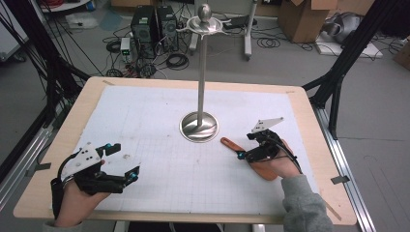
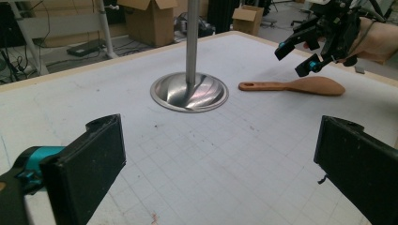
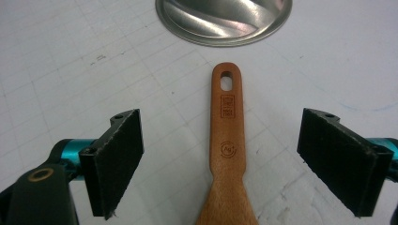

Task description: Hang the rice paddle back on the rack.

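Note:
A brown wooden spatula (image 1: pixel 231 145) lies flat on the white gridded mat, right of the metal stand's round base (image 1: pixel 198 127). Its handle, with a hanging hole, points toward the base (image 3: pixel 224 18). My right gripper (image 1: pixel 245 145) is open just above the handle. In the right gripper view the spatula (image 3: pixel 226 117) runs up the middle between the two black pads (image 3: pixel 117 159) without touching either. My left gripper (image 1: pixel 124 161) is open at the near left with nothing between its jaws. The left gripper view shows its own gripper (image 2: pixel 220 168), the spatula (image 2: pixel 300 86) and the right gripper (image 2: pixel 300 54) beyond.
A tall metal pole (image 1: pixel 201 72) rises from the base to a hooked top with a knob (image 1: pixel 205 21). The mat lies on a wooden table (image 1: pixel 63 140). Computer towers, cables and cardboard boxes (image 1: pixel 302 19) sit on the floor behind.

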Motion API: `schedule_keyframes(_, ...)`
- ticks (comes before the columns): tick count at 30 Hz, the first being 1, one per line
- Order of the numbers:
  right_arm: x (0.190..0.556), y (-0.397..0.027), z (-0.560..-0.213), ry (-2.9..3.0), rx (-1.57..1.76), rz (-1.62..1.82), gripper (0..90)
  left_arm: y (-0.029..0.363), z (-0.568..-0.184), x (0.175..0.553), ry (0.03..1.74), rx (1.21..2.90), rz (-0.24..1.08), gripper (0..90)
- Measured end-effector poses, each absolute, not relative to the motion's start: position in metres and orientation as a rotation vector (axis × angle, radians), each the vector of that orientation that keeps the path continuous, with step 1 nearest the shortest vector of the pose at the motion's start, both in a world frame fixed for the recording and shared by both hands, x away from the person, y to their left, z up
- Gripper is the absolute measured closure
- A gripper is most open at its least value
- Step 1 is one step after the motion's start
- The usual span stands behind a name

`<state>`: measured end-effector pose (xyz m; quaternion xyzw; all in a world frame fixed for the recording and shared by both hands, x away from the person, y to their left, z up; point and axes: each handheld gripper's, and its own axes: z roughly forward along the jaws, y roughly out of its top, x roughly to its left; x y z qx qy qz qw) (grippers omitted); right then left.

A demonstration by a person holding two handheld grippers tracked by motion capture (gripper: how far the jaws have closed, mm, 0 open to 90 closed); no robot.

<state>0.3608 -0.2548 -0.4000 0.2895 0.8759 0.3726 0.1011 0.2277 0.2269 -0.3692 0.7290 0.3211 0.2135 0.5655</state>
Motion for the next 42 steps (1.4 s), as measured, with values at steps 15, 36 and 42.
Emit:
schedule_keyframes(15, 0.378, -0.239, -0.411, 2.689, 0.857, 0.994, 20.1, 0.235, -0.37, 0.22, 0.778, 1.715, 0.521, 2.7)
schedule_keyframes(36, 0.384, -0.231, -0.423, 2.736, 0.89, 0.786, 40.0, 0.246, -0.368, 0.216, 0.805, 1.701, 0.547, 2.7)
schedule_keyframes(42, 0.383, -0.231, -0.423, 2.736, 0.892, 0.774, 43.4, 0.25, -0.367, 0.215, 0.809, 1.685, 0.556, 2.7)
